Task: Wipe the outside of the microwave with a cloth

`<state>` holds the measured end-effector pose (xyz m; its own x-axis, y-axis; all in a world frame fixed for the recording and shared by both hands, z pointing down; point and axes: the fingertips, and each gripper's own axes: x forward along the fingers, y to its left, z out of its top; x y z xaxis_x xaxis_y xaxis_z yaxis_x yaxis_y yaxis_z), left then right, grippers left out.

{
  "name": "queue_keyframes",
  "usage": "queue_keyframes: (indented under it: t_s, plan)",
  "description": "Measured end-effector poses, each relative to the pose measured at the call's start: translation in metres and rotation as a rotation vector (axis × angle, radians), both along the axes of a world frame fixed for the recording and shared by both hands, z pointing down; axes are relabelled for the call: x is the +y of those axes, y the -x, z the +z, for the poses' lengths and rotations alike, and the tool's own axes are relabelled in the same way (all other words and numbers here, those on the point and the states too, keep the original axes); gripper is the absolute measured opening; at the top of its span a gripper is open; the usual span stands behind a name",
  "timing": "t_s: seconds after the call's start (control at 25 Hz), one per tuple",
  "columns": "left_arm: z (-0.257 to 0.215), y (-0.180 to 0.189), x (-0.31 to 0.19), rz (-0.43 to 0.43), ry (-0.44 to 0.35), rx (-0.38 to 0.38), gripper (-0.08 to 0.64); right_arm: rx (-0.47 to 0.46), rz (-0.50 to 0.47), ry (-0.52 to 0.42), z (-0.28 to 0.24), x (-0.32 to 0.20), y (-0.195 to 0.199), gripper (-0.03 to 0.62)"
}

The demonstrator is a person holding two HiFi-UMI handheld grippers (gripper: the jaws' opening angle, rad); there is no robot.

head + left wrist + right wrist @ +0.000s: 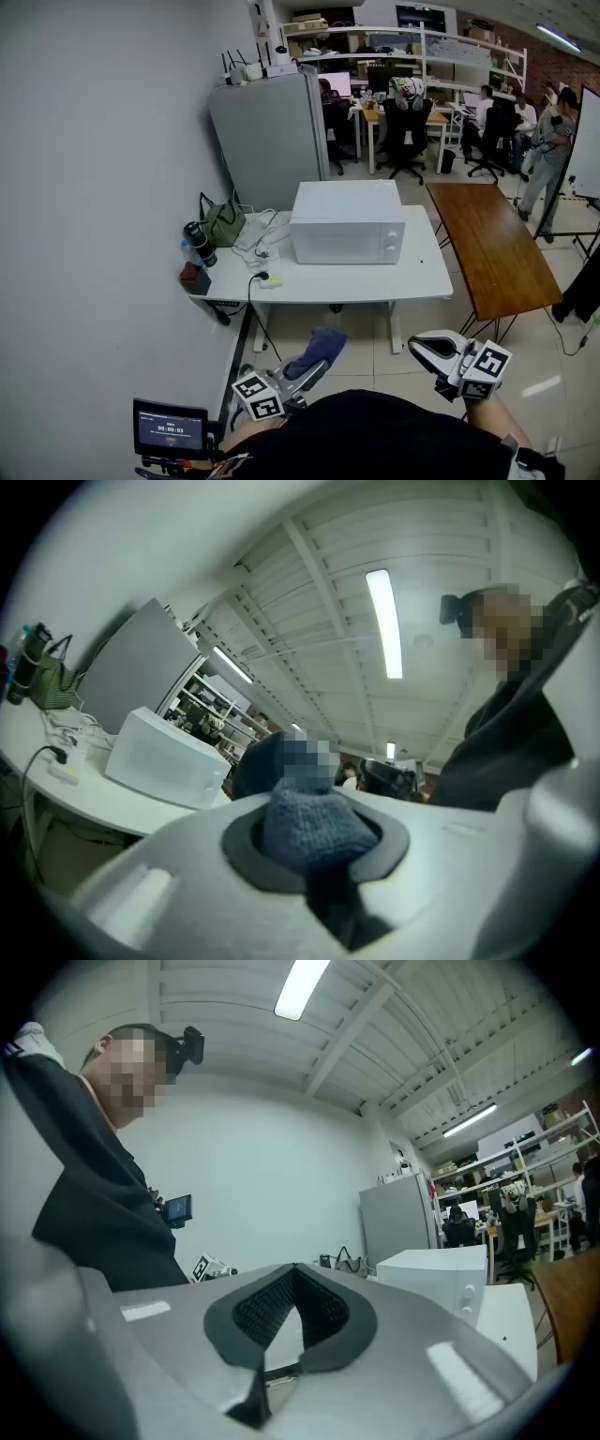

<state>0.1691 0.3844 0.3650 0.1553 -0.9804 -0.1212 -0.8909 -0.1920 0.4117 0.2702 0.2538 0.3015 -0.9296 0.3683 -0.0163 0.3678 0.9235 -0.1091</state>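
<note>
The white microwave [348, 223] stands on a white desk [412, 278] ahead of me, with its door and two knobs facing me. My left gripper [313, 373] is low at the left, well short of the desk, and shut on a blue cloth [320, 348]. In the left gripper view the cloth [314, 825] bulges out between the jaws, and the microwave [165, 757] lies far off to the left. My right gripper [428, 346] is low at the right, shut with nothing in it. In the right gripper view the microwave [442, 1275] shows beyond the gripper [295, 1277].
On the desk's left end are a green bag [225, 223], a black bottle [199, 244] and cables with a power strip [266, 277]. A grey cabinet [272, 141] stands behind it and a brown table [487, 246] to the right. Seated people and chairs are further back. A small screen [170, 429] is at the lower left.
</note>
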Motion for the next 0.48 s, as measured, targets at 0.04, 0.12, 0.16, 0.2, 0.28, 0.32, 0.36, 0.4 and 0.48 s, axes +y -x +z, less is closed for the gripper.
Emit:
queue_keyframes:
  t_s: [0.04,0.12,0.16,0.2,0.28,0.32,0.36,0.4,0.48]
  plan:
    - [0.001,-0.005,-0.007,0.001,0.006,0.000,0.057,-0.005,-0.003,0.003,0.000,-0.007,-0.003,0.005]
    - [0.004,-0.014,-0.021,0.001,0.018,0.002,0.057,-0.012,-0.013,0.008,0.002,-0.020,-0.009,0.005]
    - [0.005,-0.019,-0.029,0.000,0.024,0.003,0.057,-0.015,-0.020,0.010,0.003,-0.027,-0.011,0.005]
    - [0.006,-0.023,-0.036,-0.003,0.028,0.004,0.057,-0.017,-0.031,0.014,0.005,-0.033,-0.013,0.005]
    - [0.009,-0.029,-0.049,-0.007,0.040,0.006,0.057,-0.028,-0.059,0.036,0.005,-0.042,-0.012,0.005]
    - [0.011,-0.030,-0.054,-0.007,0.048,0.009,0.057,-0.033,-0.074,0.050,0.005,-0.045,-0.010,0.005]
    - [0.013,-0.030,-0.059,-0.006,0.057,0.014,0.057,-0.034,-0.084,0.056,0.006,-0.049,-0.007,0.005]
    - [0.014,-0.027,-0.062,-0.007,0.064,0.018,0.057,-0.030,-0.090,0.054,0.008,-0.053,-0.003,0.005]
    - [0.013,-0.014,-0.065,-0.019,0.064,0.030,0.057,-0.014,-0.091,0.043,0.011,-0.058,0.012,0.005]
